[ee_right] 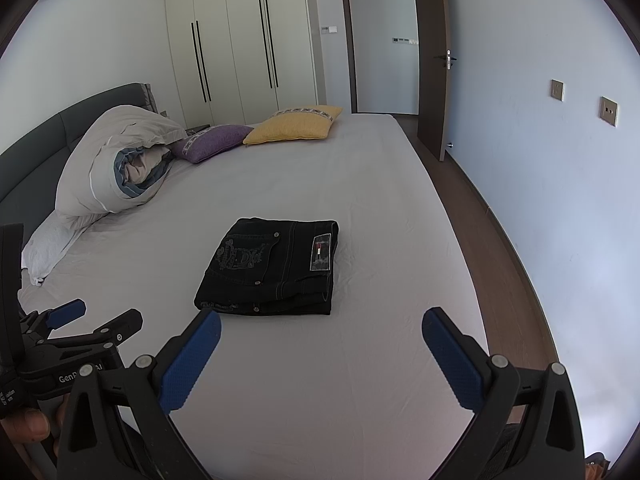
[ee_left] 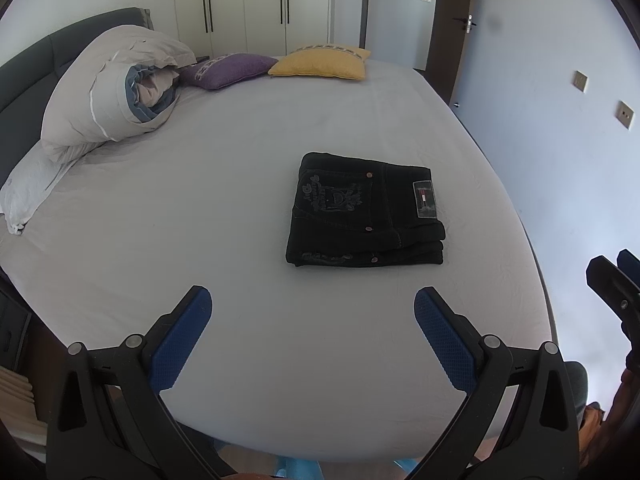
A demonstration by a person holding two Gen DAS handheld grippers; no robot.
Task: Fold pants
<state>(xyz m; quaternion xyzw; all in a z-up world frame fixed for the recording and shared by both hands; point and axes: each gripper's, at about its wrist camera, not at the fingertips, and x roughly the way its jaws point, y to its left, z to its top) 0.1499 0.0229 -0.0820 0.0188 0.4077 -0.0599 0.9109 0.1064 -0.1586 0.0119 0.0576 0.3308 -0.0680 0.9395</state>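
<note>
Black pants (ee_left: 366,212) lie folded into a compact stack on the pale grey bed sheet (ee_left: 240,200), pocket embroidery and waist label facing up. They also show in the right wrist view (ee_right: 272,268). My left gripper (ee_left: 313,300) is open and empty, held back from the pants near the bed's front edge. My right gripper (ee_right: 322,320) is open and empty, just in front of the pants. The left gripper also shows at the left of the right wrist view (ee_right: 94,314).
A rolled duvet (ee_left: 108,88) and a white pillow (ee_left: 28,184) lie at the bed's left by the dark headboard. A purple cushion (ee_left: 228,70) and a yellow cushion (ee_left: 324,62) lie at the far end. Floor strip, wall and an open door (ee_right: 432,60) are on the right.
</note>
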